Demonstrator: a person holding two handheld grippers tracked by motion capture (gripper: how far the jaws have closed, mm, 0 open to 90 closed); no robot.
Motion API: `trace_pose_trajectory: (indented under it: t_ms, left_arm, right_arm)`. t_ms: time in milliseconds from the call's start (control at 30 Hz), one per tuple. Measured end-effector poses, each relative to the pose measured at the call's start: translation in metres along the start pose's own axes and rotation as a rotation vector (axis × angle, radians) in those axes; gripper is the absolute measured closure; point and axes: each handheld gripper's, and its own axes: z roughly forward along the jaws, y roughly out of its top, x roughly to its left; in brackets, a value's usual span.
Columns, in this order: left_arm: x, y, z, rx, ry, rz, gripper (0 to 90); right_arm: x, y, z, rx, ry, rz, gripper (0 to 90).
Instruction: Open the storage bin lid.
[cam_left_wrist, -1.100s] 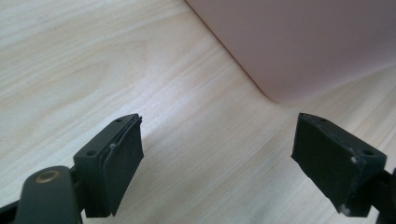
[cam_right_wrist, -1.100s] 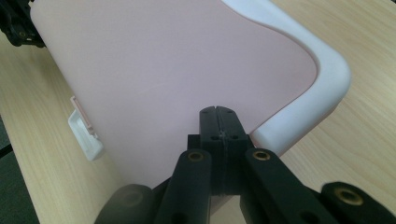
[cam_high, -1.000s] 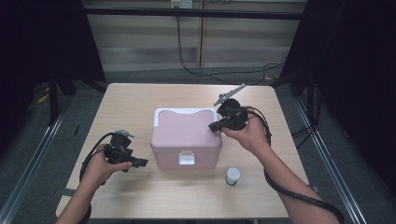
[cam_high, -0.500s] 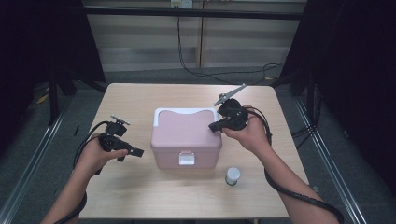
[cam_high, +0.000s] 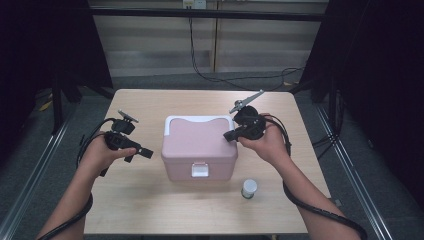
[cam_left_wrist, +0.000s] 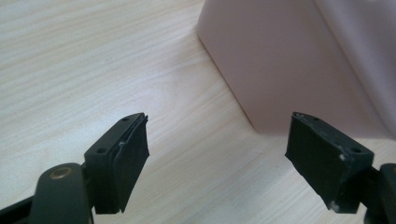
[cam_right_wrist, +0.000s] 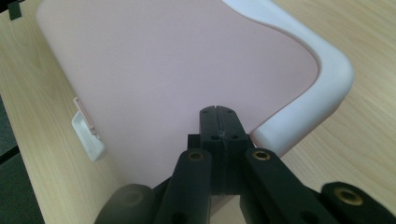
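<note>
Pink box (cam_high: 199, 150) sits mid-frame on the worktop (cam_high: 150, 210), lid down, contents hidden. Right gripper (cam_high: 231, 136), jaws pressed together, empty, over the box's right edge. Left gripper (cam_high: 145, 152), left of the box, jaws spread and just been closing, nothing between. High view adds a small white-capped jar (cam_high: 249, 188), lower right; right gripper view shows the white front latch (cam_right_wrist: 87, 135).

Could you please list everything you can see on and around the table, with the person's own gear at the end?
box: one, pink with a white handle rim and a white front latch, lid down, middle of the table.
small jar: one, white-capped, on the table by the box's front right corner.
table: one, light wood.
cables: black, on the floor behind the table.
left gripper: one, black, jaws open with nothing between them, above the table left of the box.
right gripper: one, black, jaws shut with nothing between them, over the lid's right rear corner.
</note>
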Motion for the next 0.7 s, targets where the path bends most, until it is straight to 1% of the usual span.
trace_pose_trajectory:
  t_ms: [100, 233, 300, 433, 533, 667, 700]
  left_arm:
    - [-0.002, 0.004, -0.004, -0.003, 0.001, 0.006, 20.6]
    - [-0.004, 0.01, -0.007, 0.011, 0.004, 0.02, 20.8]
    - [-0.005, 0.014, -0.009, 0.006, 0.01, 0.019, 20.8]
    - [-0.007, 0.02, -0.013, -0.003, 0.007, 0.015, 20.8]
    - [-0.008, 0.026, -0.015, 0.001, 0.011, 0.012, 20.8]
    - [-0.013, 0.035, -0.021, -0.019, 0.014, 0.009, 20.8]
    - [-0.014, 0.036, -0.023, -0.018, 0.014, 0.012, 20.8]
  right_arm:
    - [-0.001, -0.001, 0.0, -0.005, 0.004, 0.004, 90.0]
    - [0.0, -0.001, 0.0, -0.006, 0.003, 0.006, 90.0]
    - [0.0, -0.001, 0.0, -0.005, 0.002, 0.006, 90.0]
    - [0.0, -0.001, 0.0, -0.005, 0.0, 0.005, 90.0]
    - [0.0, -0.001, 0.0, -0.007, 0.001, 0.004, 90.0]
    - [0.0, -0.001, 0.0, -0.004, -0.005, 0.0, 90.0]
    - [0.001, -0.001, 0.0, -0.005, -0.006, 0.0, 90.0]
